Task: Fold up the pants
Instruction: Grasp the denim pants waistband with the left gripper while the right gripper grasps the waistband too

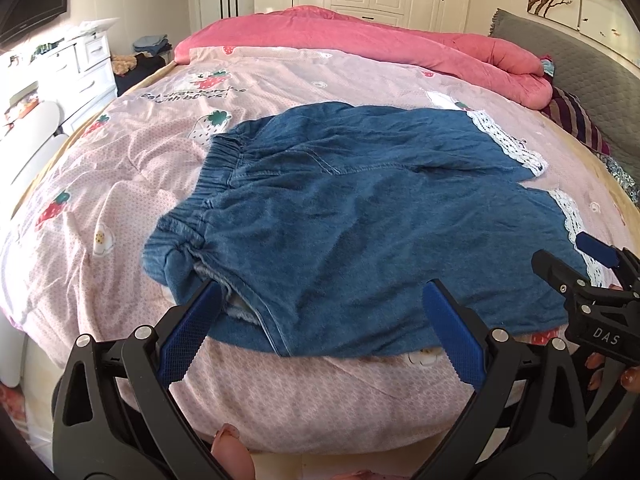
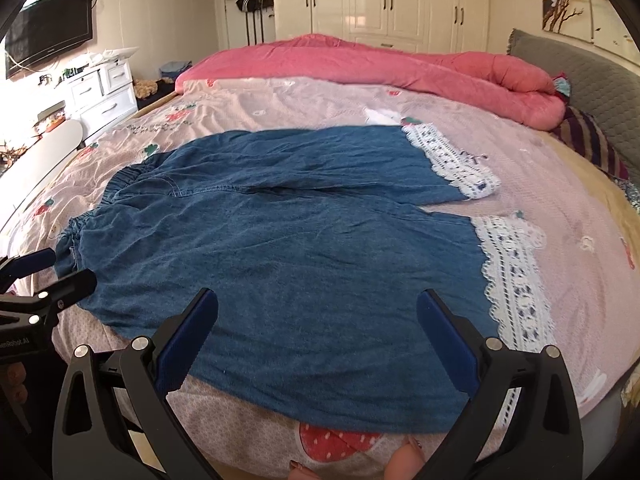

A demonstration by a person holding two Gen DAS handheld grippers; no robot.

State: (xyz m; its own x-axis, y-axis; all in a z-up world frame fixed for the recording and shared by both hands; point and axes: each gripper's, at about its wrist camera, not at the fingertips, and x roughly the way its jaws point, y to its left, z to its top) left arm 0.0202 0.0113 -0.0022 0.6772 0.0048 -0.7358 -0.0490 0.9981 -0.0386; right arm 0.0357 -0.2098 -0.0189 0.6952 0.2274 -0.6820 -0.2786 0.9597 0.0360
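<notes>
Blue denim pants (image 1: 340,216) (image 2: 304,248) with white lace hems (image 2: 512,280) lie spread flat on the bed, elastic waistband (image 1: 204,196) to the left, both legs pointing right. My left gripper (image 1: 320,300) hovers open above the near edge of the pants by the waistband corner, nothing between its fingers. Over the near leg, my right gripper (image 2: 316,308) also stands open and empty. Each gripper shows in the other's view: the right gripper (image 1: 592,264) at the right edge, the left gripper (image 2: 44,272) at the left edge.
The bed carries a pink strawberry-print sheet (image 1: 120,168) and a rolled pink quilt (image 2: 400,64) along the far side. A grey headboard (image 2: 580,68) and striped pillow (image 2: 588,140) sit right. White drawers (image 2: 104,92), a wall TV (image 2: 48,36) and wardrobes (image 2: 400,0) surround the bed.
</notes>
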